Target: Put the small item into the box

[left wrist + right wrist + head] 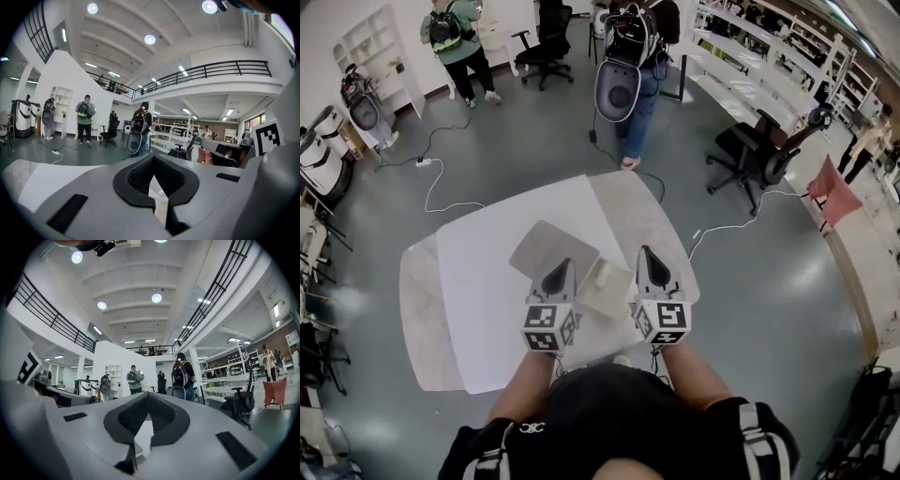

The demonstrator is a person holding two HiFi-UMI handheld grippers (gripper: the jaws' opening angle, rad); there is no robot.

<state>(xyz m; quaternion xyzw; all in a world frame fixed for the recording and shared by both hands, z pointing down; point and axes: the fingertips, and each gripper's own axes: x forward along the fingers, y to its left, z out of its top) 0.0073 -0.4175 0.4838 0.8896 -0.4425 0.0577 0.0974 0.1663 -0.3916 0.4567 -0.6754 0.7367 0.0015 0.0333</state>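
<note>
In the head view a table [487, 281] under a white cloth holds a flat grey square box [551, 247] near its middle. A small pale square item [607, 287] lies just right of it, toward the near edge. My left gripper [560, 268] hovers over the grey box's near corner, and my right gripper [645, 253] hangs right of the pale item. Both point away from me, level with the room. In the left gripper view the left gripper [153, 182] has its jaws together with nothing between them. The right gripper [144, 423] stands the same in its own view.
A person with a backpack [633, 56] stands beyond the table's far edge, and another person [455, 42] stands at the back left. Office chairs [755, 155] sit at the right, and cables [441, 183] trail on the floor. Shelving lines the right wall.
</note>
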